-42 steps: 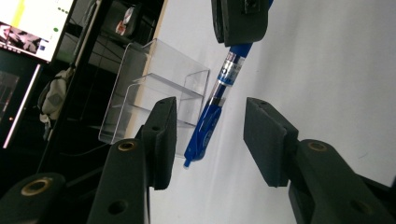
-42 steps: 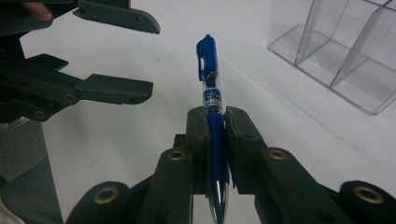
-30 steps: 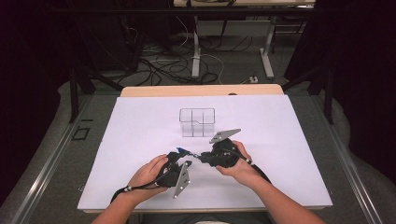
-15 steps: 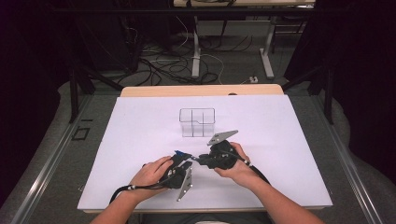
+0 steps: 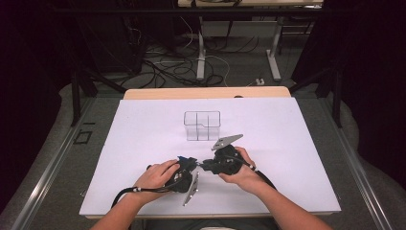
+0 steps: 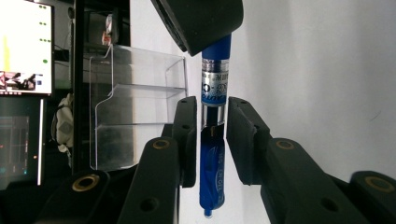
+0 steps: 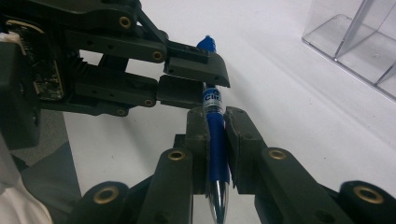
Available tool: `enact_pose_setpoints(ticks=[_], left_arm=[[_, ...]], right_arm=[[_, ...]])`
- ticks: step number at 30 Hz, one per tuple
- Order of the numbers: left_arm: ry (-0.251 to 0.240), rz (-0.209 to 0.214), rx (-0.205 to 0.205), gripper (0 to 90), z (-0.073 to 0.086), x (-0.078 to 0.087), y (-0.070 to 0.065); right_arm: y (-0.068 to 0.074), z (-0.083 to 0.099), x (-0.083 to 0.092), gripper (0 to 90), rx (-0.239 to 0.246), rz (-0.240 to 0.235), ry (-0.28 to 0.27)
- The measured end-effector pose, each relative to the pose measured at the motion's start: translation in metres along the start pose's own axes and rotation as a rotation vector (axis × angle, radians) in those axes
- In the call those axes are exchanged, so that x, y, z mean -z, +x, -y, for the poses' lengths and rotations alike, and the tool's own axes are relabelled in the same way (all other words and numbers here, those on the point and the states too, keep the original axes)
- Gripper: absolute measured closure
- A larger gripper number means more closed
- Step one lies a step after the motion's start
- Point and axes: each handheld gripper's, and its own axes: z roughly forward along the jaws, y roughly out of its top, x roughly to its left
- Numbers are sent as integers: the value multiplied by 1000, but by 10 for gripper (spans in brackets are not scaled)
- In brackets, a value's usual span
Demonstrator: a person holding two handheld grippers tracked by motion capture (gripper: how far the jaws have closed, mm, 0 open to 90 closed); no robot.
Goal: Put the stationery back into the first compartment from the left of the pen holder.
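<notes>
— How many hands are over the worktop [image 5: 287, 143] just now?

— Two, each with one gripper, both close to the near edge, a little left of the middle. Going from the left: the left gripper [image 5: 190, 162] lies in the left hand [image 5: 155, 175], its two fingers [image 6: 187, 135] pointing toward the other one.

— And what do they have?

— One blue pen [image 6: 214, 93]. It runs between the left gripper's fingers with a narrow gap showing on each side in the left gripper view; those fingers have just been closing in on it, and I can't see them pressing yet.

— The right side?

— The right gripper [image 5: 207, 166], in the right hand [image 5: 242, 167], has its two fingers clamped tight on the same pen [image 7: 215, 135], on the blue barrel above the silver tip. So the pen hangs in the air between the two grippers, just above the white sheet, held by the right one.

— Anything else on there?

— One clear plastic organiser [image 5: 202, 125] with several compartments, standing near the middle of the worktop, apart from the hands, beyond them toward the far edge.
</notes>
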Motion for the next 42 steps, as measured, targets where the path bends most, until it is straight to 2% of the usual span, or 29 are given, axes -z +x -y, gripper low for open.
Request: enact_pose_setpoints(ticks=[1,2,5,6,10,15,23,24,27,29,31,34,35,38,39,40,42], left_arm=[[4,9,-22,742,0,0,1],[2,3,-12,750,0,-1,0],[7,7,-41,772,0,-1,1],[4,-1,-23,776,0,-1,1],[2,-3,-22,784,0,-2,1],[4,-2,-18,785,1,-2,1],[6,1,-6,786,1,-3,2],[7,4,-3,786,1,-4,3],[15,4,-3,786,2,-6,4],[11,9,15,786,4,-7,4],[28,7,-2,786,5,-7,6],[35,0,16,786,8,-8,9],[18,1,47,786,9,-9,8],[24,-5,63,786,12,-10,12],[24,-8,73,786,14,-10,13],[22,-13,76,786,15,-10,15],[25,-14,91,786,17,-11,19]], right_arm=[[0,0,0,802,-3,-1,1],[0,0,0,802,-3,-1,1],[0,0,0,802,-12,0,-5],[0,1,-1,802,-12,0,-6],[-1,0,0,801,-19,-5,5],[-1,1,-1,800,-28,-1,-14],[-1,0,-1,794,-31,7,-6],[-2,0,-2,786,-25,12,-20],[-3,1,-2,741,-38,12,-4],[-4,1,-3,713,-35,11,-6],[-4,1,-3,694,-29,18,5],[-4,1,-3,663,-23,23,10],[-5,1,-3,654,-19,24,10],[-6,2,-1,633,-13,34,28],[-6,2,-2,623,-11,39,10],[-7,2,-1,611,-12,39,27],[-7,3,-1,577,-19,47,29]])
